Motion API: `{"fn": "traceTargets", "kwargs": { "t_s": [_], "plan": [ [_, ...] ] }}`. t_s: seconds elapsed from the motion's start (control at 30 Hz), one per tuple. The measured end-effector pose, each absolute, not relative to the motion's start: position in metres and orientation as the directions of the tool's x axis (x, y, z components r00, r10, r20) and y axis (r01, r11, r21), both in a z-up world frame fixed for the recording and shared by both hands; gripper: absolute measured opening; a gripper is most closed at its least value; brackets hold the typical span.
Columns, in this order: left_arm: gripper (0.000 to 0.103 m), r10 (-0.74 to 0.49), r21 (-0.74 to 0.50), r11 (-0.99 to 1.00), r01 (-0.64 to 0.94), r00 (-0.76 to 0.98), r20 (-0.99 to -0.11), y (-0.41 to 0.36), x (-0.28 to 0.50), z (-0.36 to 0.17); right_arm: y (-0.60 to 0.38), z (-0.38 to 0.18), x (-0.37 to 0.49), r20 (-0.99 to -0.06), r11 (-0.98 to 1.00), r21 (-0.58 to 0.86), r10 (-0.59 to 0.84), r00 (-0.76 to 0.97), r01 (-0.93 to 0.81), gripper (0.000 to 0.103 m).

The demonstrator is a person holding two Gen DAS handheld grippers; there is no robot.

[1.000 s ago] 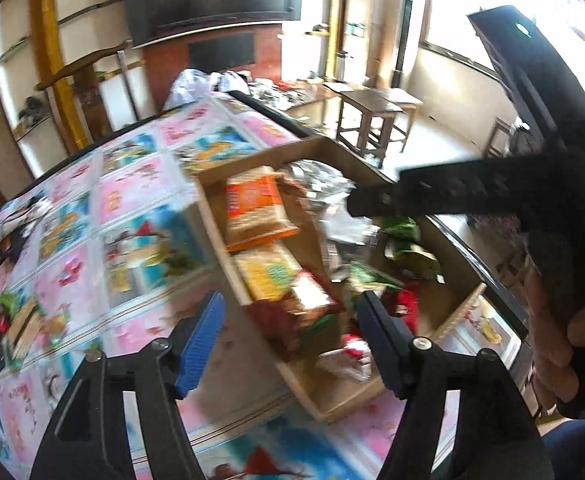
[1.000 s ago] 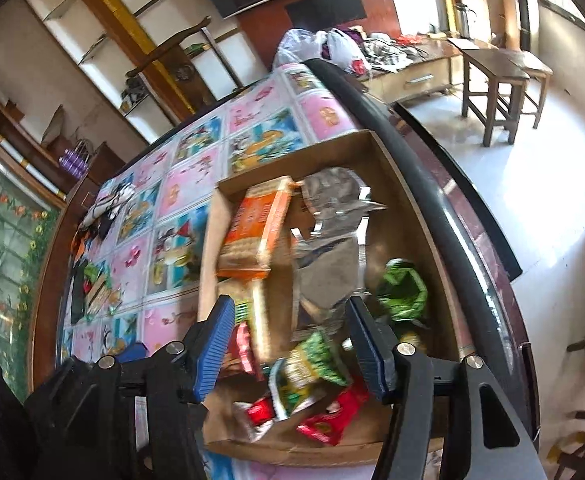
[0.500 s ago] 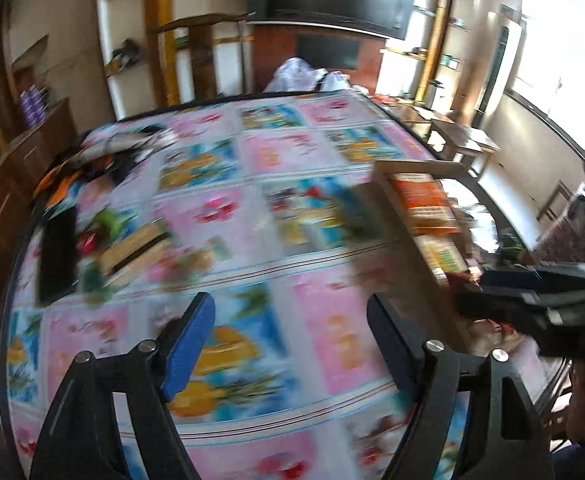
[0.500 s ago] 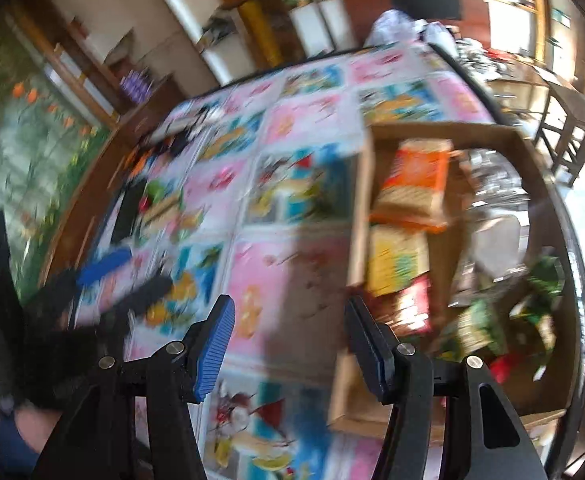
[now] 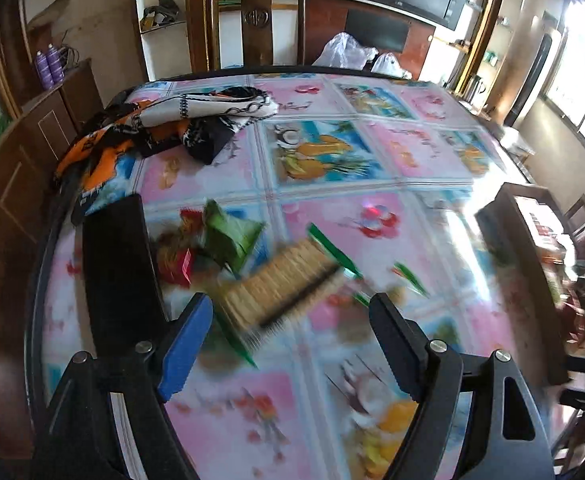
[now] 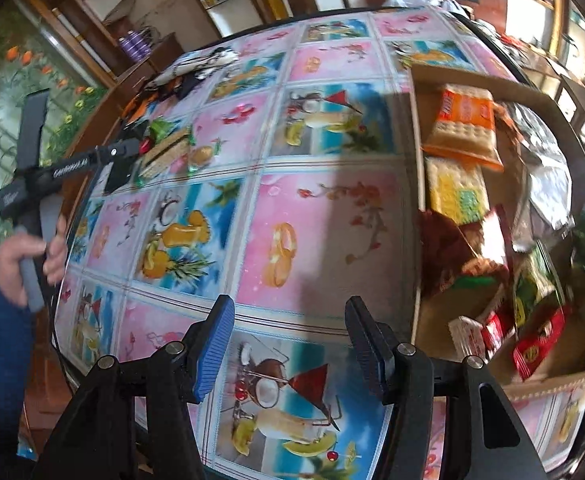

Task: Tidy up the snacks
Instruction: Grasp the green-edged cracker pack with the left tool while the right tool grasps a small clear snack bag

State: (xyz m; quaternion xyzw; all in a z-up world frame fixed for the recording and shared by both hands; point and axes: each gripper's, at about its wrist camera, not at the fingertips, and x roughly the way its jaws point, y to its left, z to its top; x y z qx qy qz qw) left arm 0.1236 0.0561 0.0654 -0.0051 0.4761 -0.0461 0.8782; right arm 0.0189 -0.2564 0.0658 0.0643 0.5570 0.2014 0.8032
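Since a second ago: left gripper [image 5: 290, 322] swung from over the cardboard box [image 6: 414, 184] to the cracker pack [image 5: 282, 280] near the desk's [image 5: 332, 216] far-left edge | left fingers apart, empty | right gripper [image 6: 288, 338] over bare desk beside box, fingers apart, empty | remaining snacks in box.

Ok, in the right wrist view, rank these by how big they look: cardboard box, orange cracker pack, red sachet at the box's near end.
1. cardboard box
2. orange cracker pack
3. red sachet

The sachet lies nearer the camera and still looks smallest, so the order is safe.
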Motion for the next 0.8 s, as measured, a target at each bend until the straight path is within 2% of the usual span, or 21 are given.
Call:
{"fn": "traceTargets", "kwargs": {
  "t_s": [0.23, 0.43, 0.5, 0.53, 0.67, 0.8],
  "plan": [
    [0.08, -0.129, -0.066, 0.987, 0.148, 0.471, -0.873, 0.054, 0.166, 0.036, -0.269, 0.059, 0.015, -0.882, 0.933, 0.32, 0.358, 0.306, -0.167, 0.062],
    [0.08, -0.179, -0.1, 0.976, 0.193, 0.447, -0.876, 0.05, 0.164, 0.021, -0.272, 0.058, 0.016, -0.889, 0.94, 0.311, 0.339, 0.309, -0.138, 0.062],
    [0.073, -0.159, -0.076, 0.977, 0.198, 0.444, -0.882, 0.046, 0.157, 0.016, -0.27, 0.058, 0.018, -0.889, 0.941, 0.308, 0.338, 0.309, -0.143, 0.062],
    [0.064, -0.148, -0.066, 0.979, 0.195, 0.442, -0.885, 0.046, 0.154, 0.014, -0.268, 0.058, 0.018, -0.889, 0.94, 0.308, 0.339, 0.307, -0.145, 0.062],
    [0.046, -0.122, -0.05, 0.985, 0.162, 0.471, -0.874, 0.044, 0.139, 0.016, -0.259, 0.056, 0.023, -0.889, 0.935, 0.315, 0.351, 0.295, -0.163, 0.062],
    [0.046, -0.101, -0.055, 0.992, 0.111, 0.471, -0.876, 0.039, 0.114, 0.016, -0.248, 0.053, 0.029, -0.888, 0.926, 0.328, 0.37, 0.275, -0.187, 0.062]
  ]
}}
